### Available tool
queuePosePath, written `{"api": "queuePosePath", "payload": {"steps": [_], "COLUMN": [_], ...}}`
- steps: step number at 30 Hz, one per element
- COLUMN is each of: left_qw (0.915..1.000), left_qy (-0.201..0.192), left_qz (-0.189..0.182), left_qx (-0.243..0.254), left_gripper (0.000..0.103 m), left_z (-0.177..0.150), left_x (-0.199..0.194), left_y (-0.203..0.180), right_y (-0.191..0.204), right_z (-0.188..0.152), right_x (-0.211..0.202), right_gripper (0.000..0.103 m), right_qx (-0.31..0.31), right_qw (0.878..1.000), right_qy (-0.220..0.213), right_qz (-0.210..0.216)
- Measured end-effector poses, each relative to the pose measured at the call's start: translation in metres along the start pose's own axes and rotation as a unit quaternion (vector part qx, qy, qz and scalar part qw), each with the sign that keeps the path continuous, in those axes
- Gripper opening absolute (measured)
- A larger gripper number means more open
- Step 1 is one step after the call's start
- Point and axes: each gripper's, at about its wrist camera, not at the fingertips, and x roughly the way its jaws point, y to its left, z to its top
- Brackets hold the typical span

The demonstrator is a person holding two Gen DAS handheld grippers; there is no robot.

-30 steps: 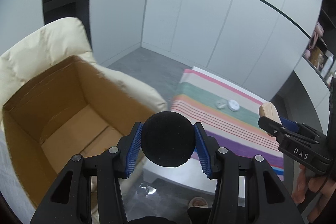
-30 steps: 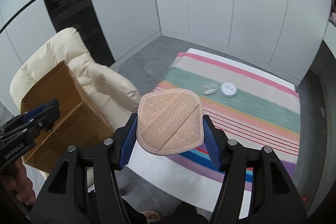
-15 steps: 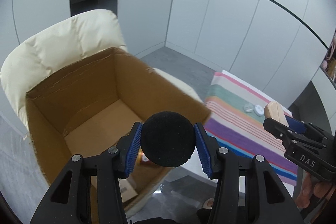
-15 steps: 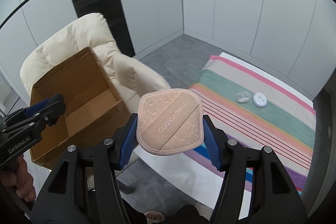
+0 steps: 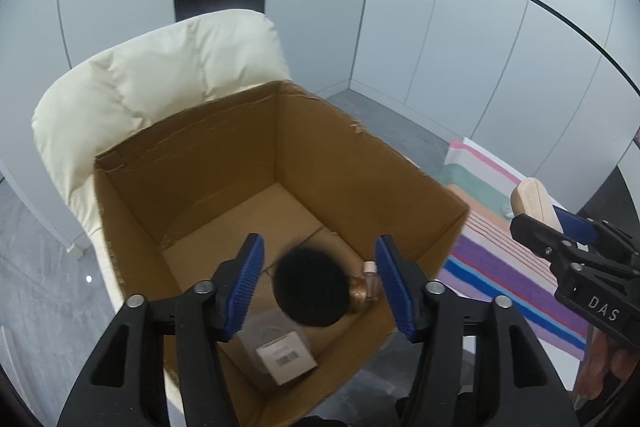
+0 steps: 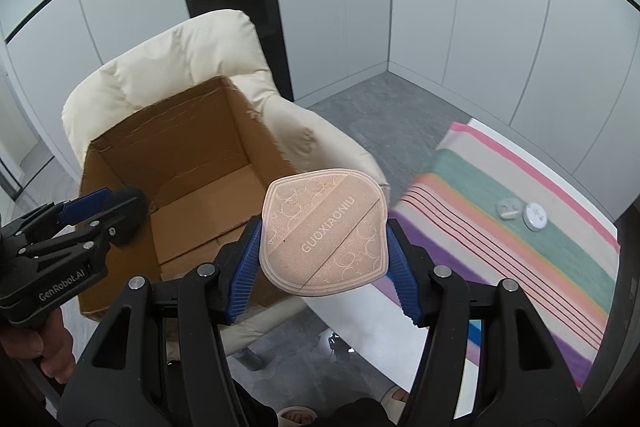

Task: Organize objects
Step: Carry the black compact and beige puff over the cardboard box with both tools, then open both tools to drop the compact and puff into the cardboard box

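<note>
My left gripper [image 5: 318, 285] is open above the open cardboard box [image 5: 192, 163]. A black round sponge [image 5: 310, 289] is loose between its pads, blurred, apart from both, over the box's inside. My right gripper [image 6: 322, 249] is shut on a pink powder puff [image 6: 324, 237] printed GUOXIAONIU, held to the right of the box [image 6: 176, 155]. The right gripper with the puff also shows at the right edge of the left wrist view [image 5: 534, 205]. The left gripper [image 6: 96, 211] shows at the left of the right wrist view.
The box sits on a cream padded armchair [image 5: 160, 67]. Inside it lie a small bottle [image 5: 366, 283] and a white labelled packet [image 5: 286, 351]. A striped cloth [image 6: 520, 227] on a table to the right carries two small round containers [image 6: 534, 215]. White wall panels stand behind.
My left gripper has opened and let go of the black sponge, which now drops toward the box. Both grippers have moved left, closer over the box. The right gripper still holds the puff.
</note>
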Motion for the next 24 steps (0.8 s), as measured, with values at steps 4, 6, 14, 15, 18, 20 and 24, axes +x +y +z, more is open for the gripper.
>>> {"api": "queuePosePath", "payload": {"steps": [4,6,14,15,18,20,24], "left_qw": [0.9993,0.9984,0.9966,0.9962,0.9957,0.9954,0.9946], "left_qy": [-0.014,-0.024,-0.028,-0.028,-0.024,-0.022,-0.021], "left_qz": [0.034,0.050,0.067,0.071,0.074,0.077,0.087], "left_qx": [0.001,-0.001,-0.040,-0.042,-0.050,-0.052,-0.053], "left_gripper": [0.103,0.103,0.103,0.103,0.103,0.103,0.103], "left_z": [-0.002,-0.004,-0.007,-0.008,-0.012,-0.015,-0.019], "left_x": [-0.005,-0.009,-0.021,-0.022,-0.026,-0.029,-0.033], "left_y": [0.014,0.020,0.061,0.065,0.077,0.082,0.092], "right_y": [0.015,0.021,0.054,0.057,0.070,0.079,0.098], "right_z": [0.004,0.005,0.010,0.011,0.013,0.014,0.016], "right_x": [0.005,0.007,0.016,0.017,0.022,0.024,0.030], "right_gripper": [0.062,0.062,0.062,0.062,0.062,0.062,0.063], "right_qx": [-0.008,-0.012,-0.034,-0.036,-0.044,-0.050,-0.067], "right_qw": [1.000,1.000,0.999,0.999,0.998,0.998,0.997], "right_qy": [0.000,0.002,0.003,0.004,0.007,0.009,0.010], "right_qz": [0.010,0.015,0.029,0.031,0.037,0.042,0.047]}}
